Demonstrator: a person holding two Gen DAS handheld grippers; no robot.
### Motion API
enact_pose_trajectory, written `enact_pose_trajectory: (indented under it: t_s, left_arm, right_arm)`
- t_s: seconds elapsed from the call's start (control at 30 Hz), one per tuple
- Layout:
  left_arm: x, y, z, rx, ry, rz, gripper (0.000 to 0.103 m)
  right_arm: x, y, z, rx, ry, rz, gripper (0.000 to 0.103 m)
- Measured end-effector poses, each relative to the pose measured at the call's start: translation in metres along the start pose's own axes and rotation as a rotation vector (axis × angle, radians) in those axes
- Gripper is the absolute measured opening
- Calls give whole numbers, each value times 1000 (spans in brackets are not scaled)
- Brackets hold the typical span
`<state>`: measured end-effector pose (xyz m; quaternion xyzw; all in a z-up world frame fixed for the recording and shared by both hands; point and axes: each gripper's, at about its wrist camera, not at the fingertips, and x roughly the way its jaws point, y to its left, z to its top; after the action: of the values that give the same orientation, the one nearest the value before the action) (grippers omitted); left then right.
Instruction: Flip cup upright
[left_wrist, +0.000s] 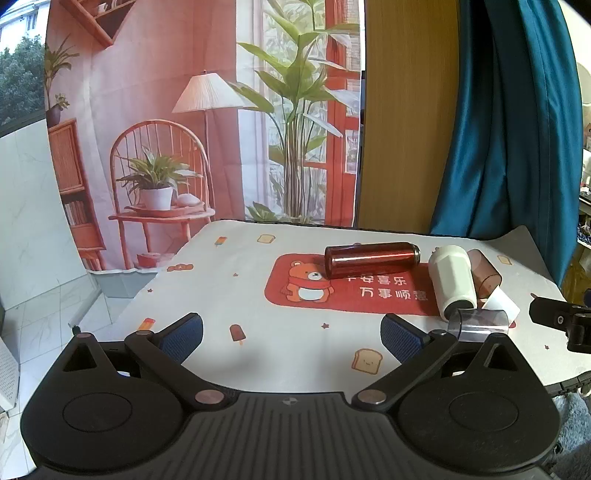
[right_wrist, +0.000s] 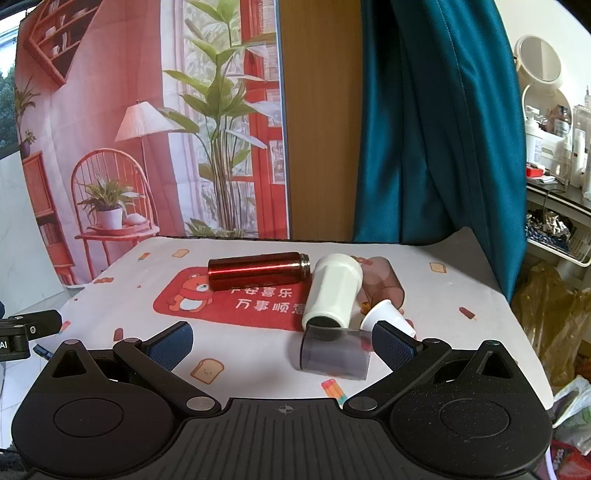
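Observation:
Several cups lie on their sides on the table. A dark red metallic cup (left_wrist: 371, 259) (right_wrist: 258, 270) lies across the red bear mat (left_wrist: 332, 291) (right_wrist: 221, 301). A white cup (left_wrist: 451, 281) (right_wrist: 332, 291), a brown translucent cup (left_wrist: 484, 272) (right_wrist: 382, 282), a small white paper cup (left_wrist: 500, 305) (right_wrist: 386, 316) and a clear grey cup (left_wrist: 480, 323) (right_wrist: 334, 352) lie to its right. My left gripper (left_wrist: 291, 334) is open and empty, short of the cups. My right gripper (right_wrist: 282, 341) is open, with the clear grey cup lying just inside its right finger (right_wrist: 393, 345).
The table (left_wrist: 258, 332) (right_wrist: 461, 332) has a white patterned cloth. A printed backdrop (left_wrist: 184, 110) and a teal curtain (right_wrist: 443, 129) hang behind it. The right gripper's body (left_wrist: 561, 321) shows at the right edge of the left view. Shelves with bottles (right_wrist: 554, 147) stand at far right.

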<state>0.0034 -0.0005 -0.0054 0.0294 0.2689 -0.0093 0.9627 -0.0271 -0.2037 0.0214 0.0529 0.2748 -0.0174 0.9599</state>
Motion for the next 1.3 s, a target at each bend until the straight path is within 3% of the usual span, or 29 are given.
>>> enact_pose_trajectory:
  t_s: [1.03, 1.3]
  left_arm:
    - [2, 1, 0, -6, 20, -2, 103]
    - [19, 3, 2, 3, 71, 18, 103]
  right_arm:
    - [2, -1, -1, 3, 6, 2, 103]
    - [14, -18, 3, 54, -11, -9, 103]
